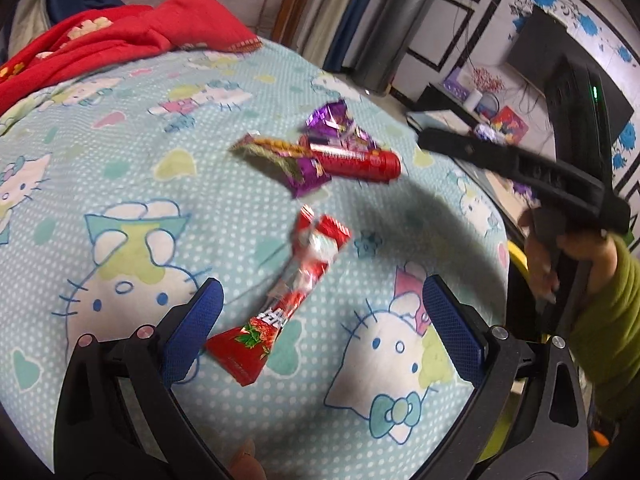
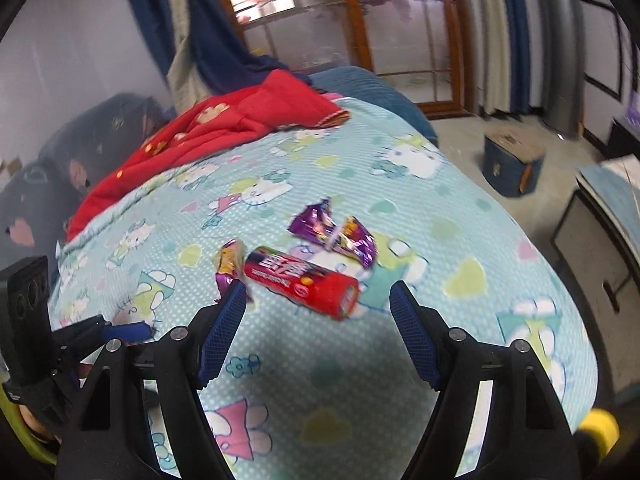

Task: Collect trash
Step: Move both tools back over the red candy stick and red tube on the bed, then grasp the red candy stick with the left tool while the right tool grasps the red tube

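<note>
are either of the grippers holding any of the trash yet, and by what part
Nothing is held. The left gripper and right gripper both stand open above the bedsheet, with every wrapper lying free.

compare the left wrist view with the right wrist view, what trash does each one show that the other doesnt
Only the left wrist view shows the long red strawberry wrapper, lying between the open left gripper fingers, plus a green sleeve. Only the right wrist view shows a blue box on the floor. Both show the red tube, the purple wrappers, the cartoon-cat bedsheet and the red blanket.
</note>
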Demonstrator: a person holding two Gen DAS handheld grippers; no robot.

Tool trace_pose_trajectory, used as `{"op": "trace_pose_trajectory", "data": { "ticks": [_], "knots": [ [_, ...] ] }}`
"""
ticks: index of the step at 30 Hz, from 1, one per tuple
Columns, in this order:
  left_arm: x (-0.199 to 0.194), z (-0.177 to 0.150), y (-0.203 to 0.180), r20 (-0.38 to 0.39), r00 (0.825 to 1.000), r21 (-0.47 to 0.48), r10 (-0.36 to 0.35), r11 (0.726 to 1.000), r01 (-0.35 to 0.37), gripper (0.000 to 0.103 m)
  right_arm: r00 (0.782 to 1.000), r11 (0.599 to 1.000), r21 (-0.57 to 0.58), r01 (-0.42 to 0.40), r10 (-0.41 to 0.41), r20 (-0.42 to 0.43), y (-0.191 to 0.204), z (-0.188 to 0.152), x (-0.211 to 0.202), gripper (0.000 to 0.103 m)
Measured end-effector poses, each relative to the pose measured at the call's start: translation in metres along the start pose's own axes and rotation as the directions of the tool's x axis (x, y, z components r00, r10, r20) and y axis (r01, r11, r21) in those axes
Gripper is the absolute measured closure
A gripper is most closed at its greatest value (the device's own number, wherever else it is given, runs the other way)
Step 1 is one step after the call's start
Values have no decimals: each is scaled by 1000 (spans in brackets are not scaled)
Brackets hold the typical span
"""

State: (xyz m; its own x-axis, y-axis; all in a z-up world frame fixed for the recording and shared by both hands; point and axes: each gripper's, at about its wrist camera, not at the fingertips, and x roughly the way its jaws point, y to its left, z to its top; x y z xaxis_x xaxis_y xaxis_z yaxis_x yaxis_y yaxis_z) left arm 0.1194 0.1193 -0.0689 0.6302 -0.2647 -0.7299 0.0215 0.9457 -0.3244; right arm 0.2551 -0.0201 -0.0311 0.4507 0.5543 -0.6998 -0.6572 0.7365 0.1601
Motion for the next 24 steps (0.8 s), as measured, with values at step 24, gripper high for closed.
{"op": "trace_pose_trajectory", "data": {
  "ticks": [24],
  "knots": [
    [11, -6, -2, -34, 996, 64, 78, 995, -76, 43, 983, 965, -256, -66, 19, -183, 22, 10, 82, 49]
  ]
}}
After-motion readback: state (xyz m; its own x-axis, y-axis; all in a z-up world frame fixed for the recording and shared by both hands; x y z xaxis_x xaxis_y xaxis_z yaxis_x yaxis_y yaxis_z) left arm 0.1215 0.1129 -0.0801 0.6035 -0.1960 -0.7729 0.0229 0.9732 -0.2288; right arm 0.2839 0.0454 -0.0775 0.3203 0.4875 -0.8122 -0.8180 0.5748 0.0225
